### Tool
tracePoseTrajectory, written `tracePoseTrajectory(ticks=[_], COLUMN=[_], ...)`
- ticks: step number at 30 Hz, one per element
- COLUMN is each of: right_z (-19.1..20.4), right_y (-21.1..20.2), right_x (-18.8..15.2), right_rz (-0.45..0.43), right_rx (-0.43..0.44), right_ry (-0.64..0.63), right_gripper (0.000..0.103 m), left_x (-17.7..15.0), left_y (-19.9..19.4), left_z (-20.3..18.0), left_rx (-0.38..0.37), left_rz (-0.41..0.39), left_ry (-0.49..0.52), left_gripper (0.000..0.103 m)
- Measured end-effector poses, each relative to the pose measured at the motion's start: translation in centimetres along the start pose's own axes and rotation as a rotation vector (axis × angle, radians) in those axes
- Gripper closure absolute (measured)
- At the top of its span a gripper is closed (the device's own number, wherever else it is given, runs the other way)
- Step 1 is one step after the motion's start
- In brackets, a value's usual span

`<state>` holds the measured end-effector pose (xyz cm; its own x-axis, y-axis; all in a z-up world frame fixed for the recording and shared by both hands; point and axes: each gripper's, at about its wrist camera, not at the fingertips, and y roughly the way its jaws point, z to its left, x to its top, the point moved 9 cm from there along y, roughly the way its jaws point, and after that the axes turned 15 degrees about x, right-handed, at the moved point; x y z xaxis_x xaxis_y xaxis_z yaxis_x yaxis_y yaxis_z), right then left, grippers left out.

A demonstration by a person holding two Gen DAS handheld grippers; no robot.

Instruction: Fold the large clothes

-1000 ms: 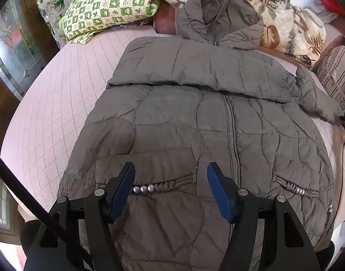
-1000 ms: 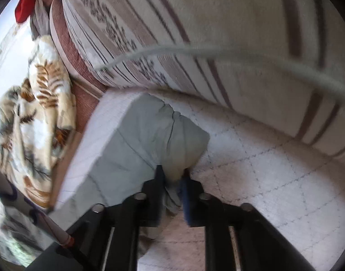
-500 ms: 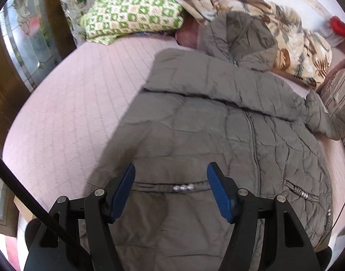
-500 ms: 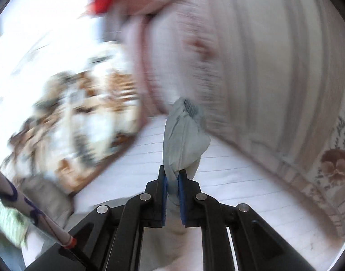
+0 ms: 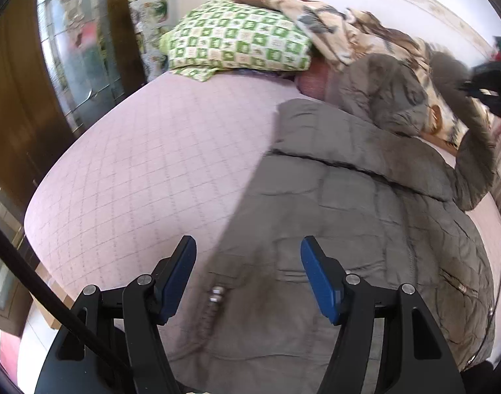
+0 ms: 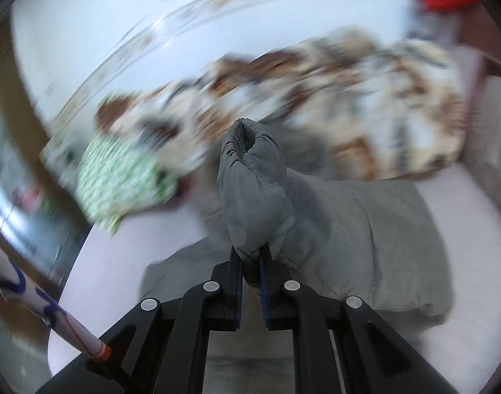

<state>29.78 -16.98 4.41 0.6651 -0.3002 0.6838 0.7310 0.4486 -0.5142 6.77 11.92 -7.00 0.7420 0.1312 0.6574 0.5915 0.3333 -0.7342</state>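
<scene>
Sleeve-folding step: right gripper (image 6: 250,262) is clamping the sleeve cuff (image 6: 250,177) above the grey quilted jacket (image 5: 348,229), left gripper (image 5: 248,272) is hovering agape over its hem; next, laying the sleeve across the chest.

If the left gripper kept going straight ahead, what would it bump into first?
Most likely the grey padded jacket spread on the pink bed. The open left gripper points at its lower front near the pocket; how far off is hard to tell.

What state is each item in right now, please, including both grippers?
Grey quilted hooded jacket: spread front-up on the bed, zipped.
Jacket's right sleeve: lifted off the bed, cuff pinched.
Left gripper: open, holding nothing, above the hem.
Right gripper: shut on the sleeve.
Green checked pillow: lying at the bed's head.
</scene>
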Motion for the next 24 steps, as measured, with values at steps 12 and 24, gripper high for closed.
tracePoseTrajectory(ticks=[12,24], right_z=[7.4,10.7], right_y=[17.9,14.2], right_x=[-12.6,-13.6], right_rz=[0.314,0.374], right_rx=[0.045,0.212], right_ry=[-0.09,-0.241], right_gripper=[0.094,0.062], left_x=[-0.4,-0.6], left_y=[4.1,5.7], left_z=[5.7,5.7], left_rx=[-0.001,0.004], left_rz=[0.075,0.098], left_ry=[-0.132,-0.138], left_gripper=[0.038,0.038])
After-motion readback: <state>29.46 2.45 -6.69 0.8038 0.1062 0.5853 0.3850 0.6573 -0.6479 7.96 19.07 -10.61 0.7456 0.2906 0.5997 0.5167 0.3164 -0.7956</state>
